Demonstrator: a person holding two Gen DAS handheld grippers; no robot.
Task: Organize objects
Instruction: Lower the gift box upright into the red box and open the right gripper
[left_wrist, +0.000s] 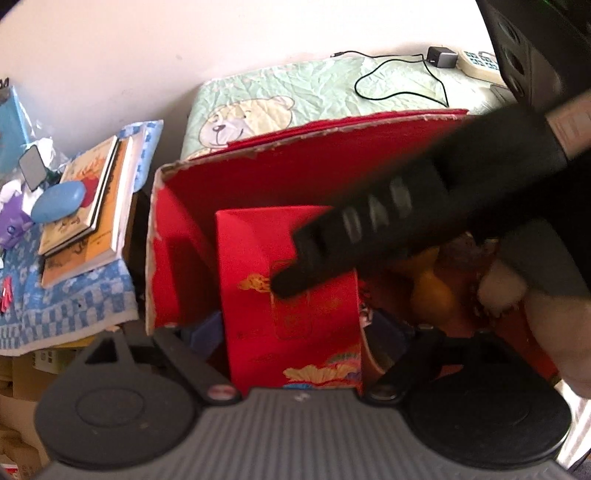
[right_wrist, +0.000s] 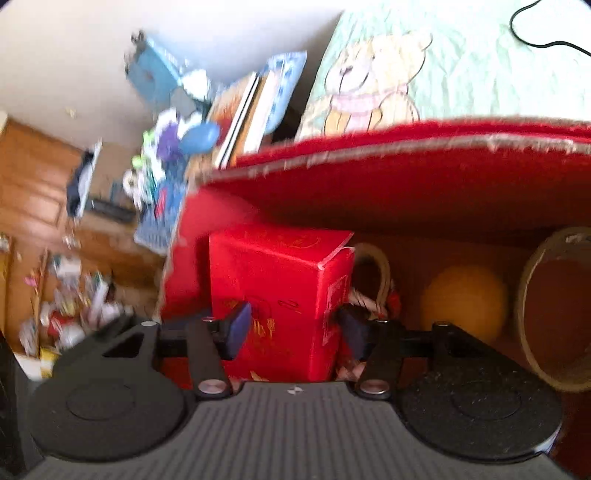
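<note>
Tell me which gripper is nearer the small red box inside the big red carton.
Too close to call: the left gripper straddles the small red box, and the right gripper also has its fingers on either side of it.

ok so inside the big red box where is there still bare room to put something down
Inside the big red box, the only bare floor lies between the small red box and the orange ball, partly taken by a tan handle. The round basket fills the right end, and the left corner looks tight.

Black grippers (right_wrist: 291, 332); blue pads (right_wrist: 238, 330); silver screws (right_wrist: 211, 387)
</note>
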